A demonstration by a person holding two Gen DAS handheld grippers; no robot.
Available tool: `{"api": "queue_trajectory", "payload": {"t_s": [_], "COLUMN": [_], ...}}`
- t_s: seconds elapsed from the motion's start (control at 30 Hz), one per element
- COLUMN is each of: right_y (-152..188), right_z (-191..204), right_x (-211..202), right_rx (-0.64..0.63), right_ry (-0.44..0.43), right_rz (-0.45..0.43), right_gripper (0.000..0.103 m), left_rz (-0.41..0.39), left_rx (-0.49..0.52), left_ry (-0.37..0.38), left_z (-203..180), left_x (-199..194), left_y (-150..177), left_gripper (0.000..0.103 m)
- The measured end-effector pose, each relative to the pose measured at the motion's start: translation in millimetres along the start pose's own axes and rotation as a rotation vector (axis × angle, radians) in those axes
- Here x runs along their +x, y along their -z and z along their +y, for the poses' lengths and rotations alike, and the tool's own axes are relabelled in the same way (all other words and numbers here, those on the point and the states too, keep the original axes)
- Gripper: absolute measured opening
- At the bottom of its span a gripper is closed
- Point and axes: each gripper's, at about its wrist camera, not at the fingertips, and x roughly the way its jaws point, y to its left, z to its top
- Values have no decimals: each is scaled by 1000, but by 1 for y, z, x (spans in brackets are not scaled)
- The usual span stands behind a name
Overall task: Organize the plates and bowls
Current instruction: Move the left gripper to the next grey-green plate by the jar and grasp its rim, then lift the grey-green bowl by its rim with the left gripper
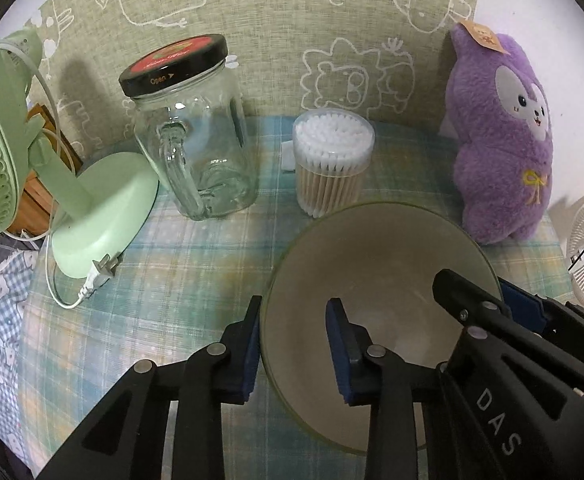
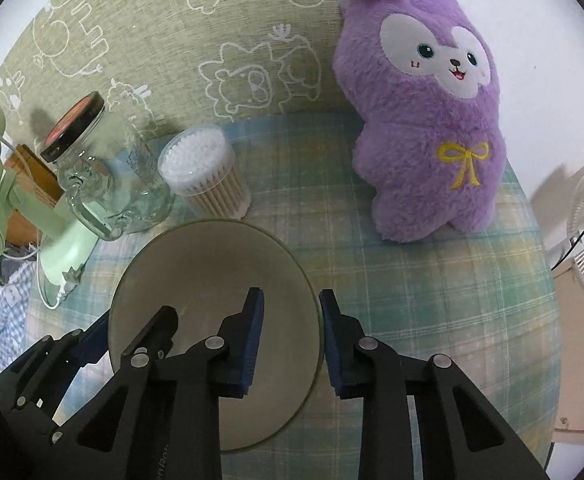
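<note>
One round, shallow, pale beige bowl point(image 1: 376, 264) with a thin greenish rim; my left gripper point(image 1: 294, 344) and right gripper point(image 2: 291, 342) each straddle its rim, jaws parted.

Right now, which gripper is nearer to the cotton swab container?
Left, but only slightly. The left gripper straddles the bowl's left rim, the cotton swab container just beyond it. The right gripper straddles the opposite rim.

My left tongs point(image 1: 294, 344) straddle the near-left rim of the bowl point(image 1: 376, 248) on the checked counter point(image 1: 195, 264), jaws apart, right tongs point(image 1: 480, 300) opposite.
</note>
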Motion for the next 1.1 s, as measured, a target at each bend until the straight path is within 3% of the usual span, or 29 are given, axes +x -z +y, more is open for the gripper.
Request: {"api": "queue_trajectory", "payload": {"t_s": [0.47,1.1], "right_y": [20,102], "right_z": [7,37], "right_x": [-47,-164], "right_rx": [1,56], "right_ry": [4,33], "right_rz": [-36,-114], "right_gripper": [31,31], "left_rz": [-36,-109], "left_rx": [-3,57], "left_ry": [7,46], "left_z": [-1,22], "left_x": [-47,-158], "left_y": [19,88], "left_gripper": [29,29]}}
